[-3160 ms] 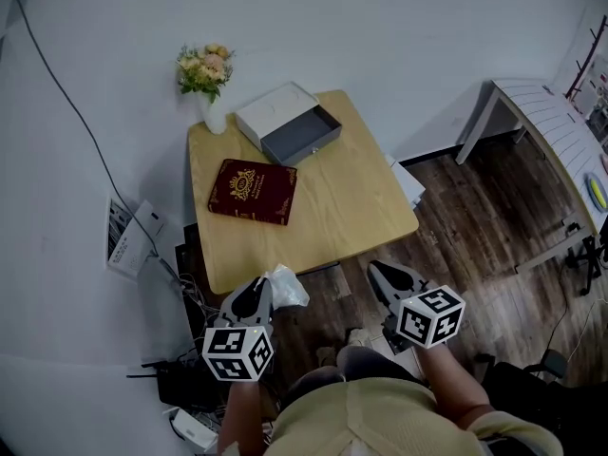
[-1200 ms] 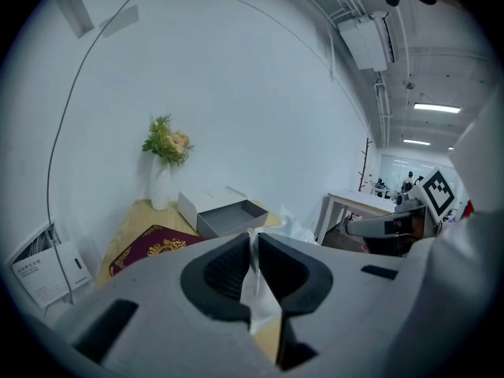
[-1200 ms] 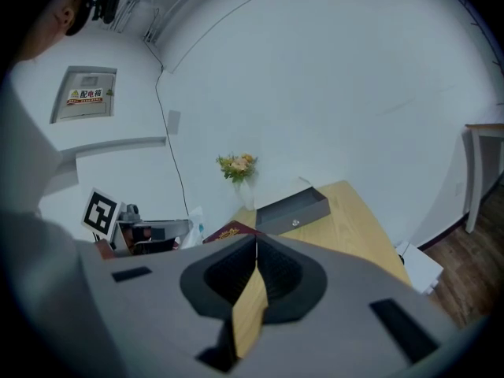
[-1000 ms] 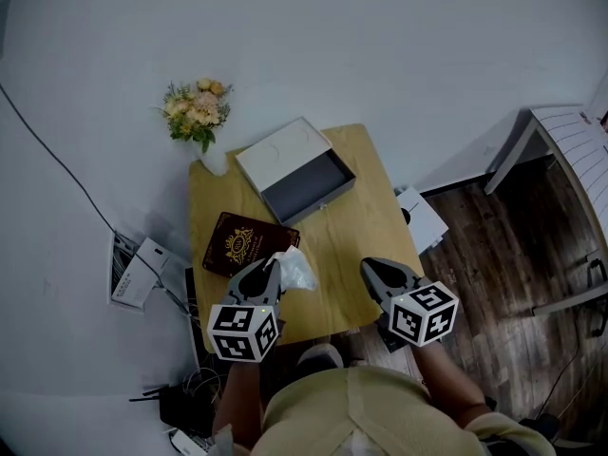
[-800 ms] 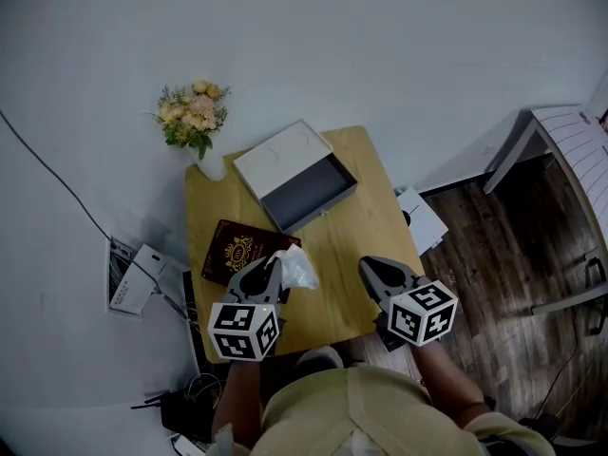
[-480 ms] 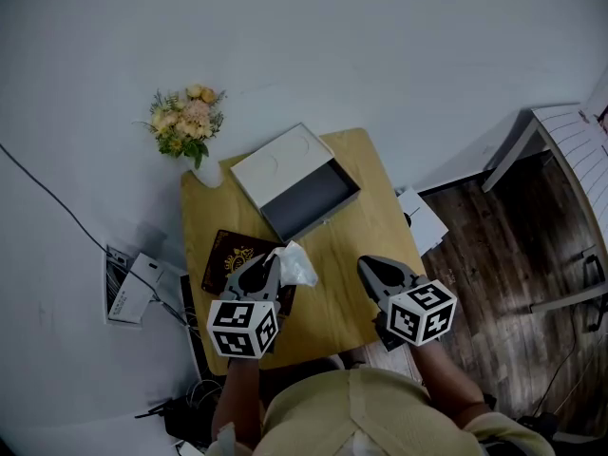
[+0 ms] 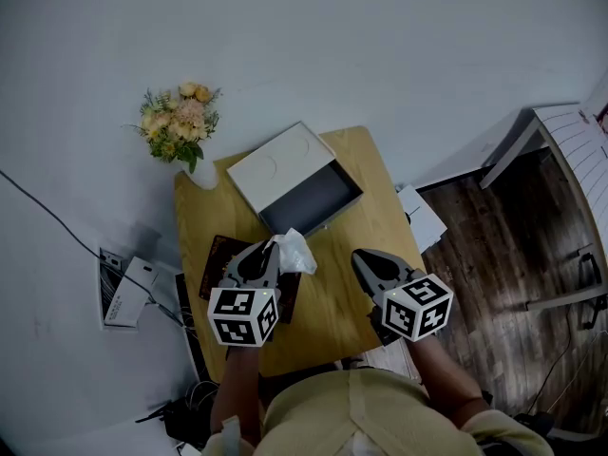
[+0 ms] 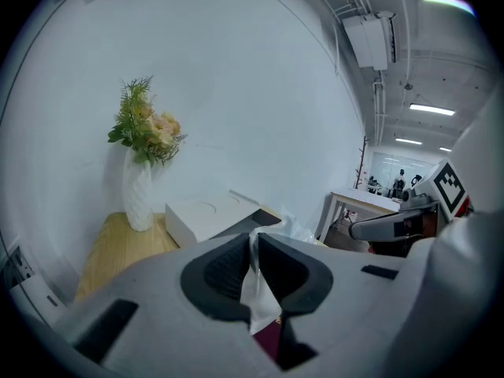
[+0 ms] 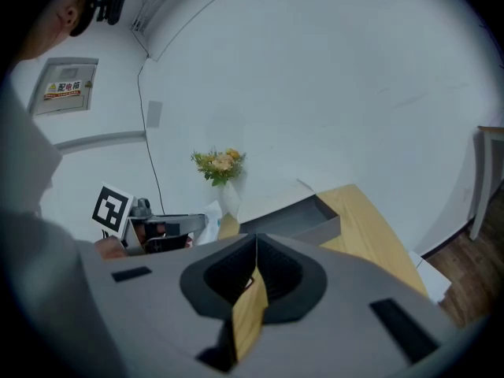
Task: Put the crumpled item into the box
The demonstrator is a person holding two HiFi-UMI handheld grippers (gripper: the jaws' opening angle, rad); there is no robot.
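We're mid-carry, left gripper (image 7: 270, 250) pinched shut on the crumpled plastic wrap (image 7: 296, 253) above the table's (image 7: 369, 207) middle, right gripper (image 7: 357, 256) closed and empty, and next we reach over the open grey box (image 7: 313, 200) at the far-left corner and let go.

The crumpled item (image 7: 294, 252), a white, wrinkled wad of thin film, is pinched between the jaws of the left gripper (image 7: 269, 247) at the frame's centre. Just above it, the box (image 7: 277, 162) lies open: white shell, grey tray slid out toward the right.
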